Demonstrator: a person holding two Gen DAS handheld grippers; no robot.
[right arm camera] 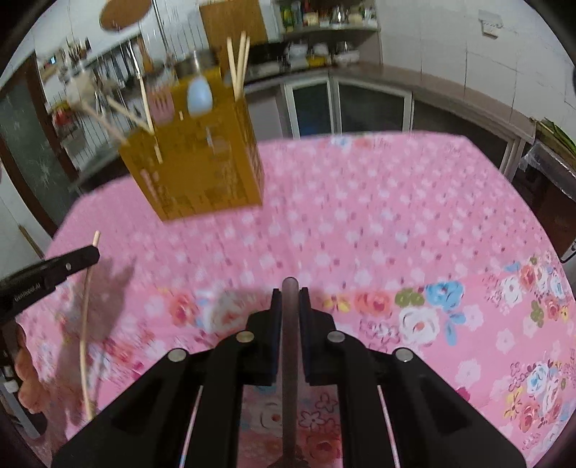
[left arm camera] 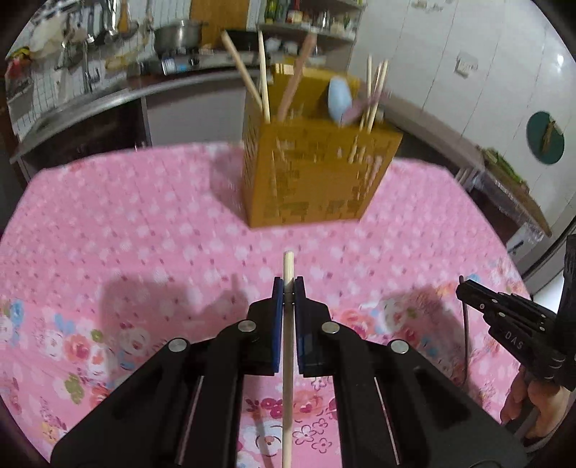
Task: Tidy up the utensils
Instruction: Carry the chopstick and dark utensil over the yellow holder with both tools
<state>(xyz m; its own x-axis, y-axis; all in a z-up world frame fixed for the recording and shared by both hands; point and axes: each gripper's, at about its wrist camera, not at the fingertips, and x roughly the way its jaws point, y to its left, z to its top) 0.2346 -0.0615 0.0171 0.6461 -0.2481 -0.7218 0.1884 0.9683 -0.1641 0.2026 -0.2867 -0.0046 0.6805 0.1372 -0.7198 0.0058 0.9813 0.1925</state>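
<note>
A yellow slotted utensil holder [left arm camera: 309,169] stands on the pink flowered tablecloth [left arm camera: 144,234], with several chopsticks and a pale blue spoon [left arm camera: 340,100] sticking out of it. My left gripper [left arm camera: 288,288] is shut on a pale wooden chopstick [left arm camera: 288,360] that runs lengthwise between its blue pads, tip past the fingertips. It hangs above the cloth, short of the holder. My right gripper [right arm camera: 289,295] is shut on a dark thin utensil handle [right arm camera: 289,360]; its lower end is hidden. The holder [right arm camera: 194,169] sits far left in the right wrist view.
Kitchen counters, a steel pot [left arm camera: 178,34] and shelves ring the table. The right gripper [left arm camera: 511,324] and a hand show at the right edge of the left wrist view. The left gripper [right arm camera: 72,261] with its chopstick shows at the left in the right wrist view.
</note>
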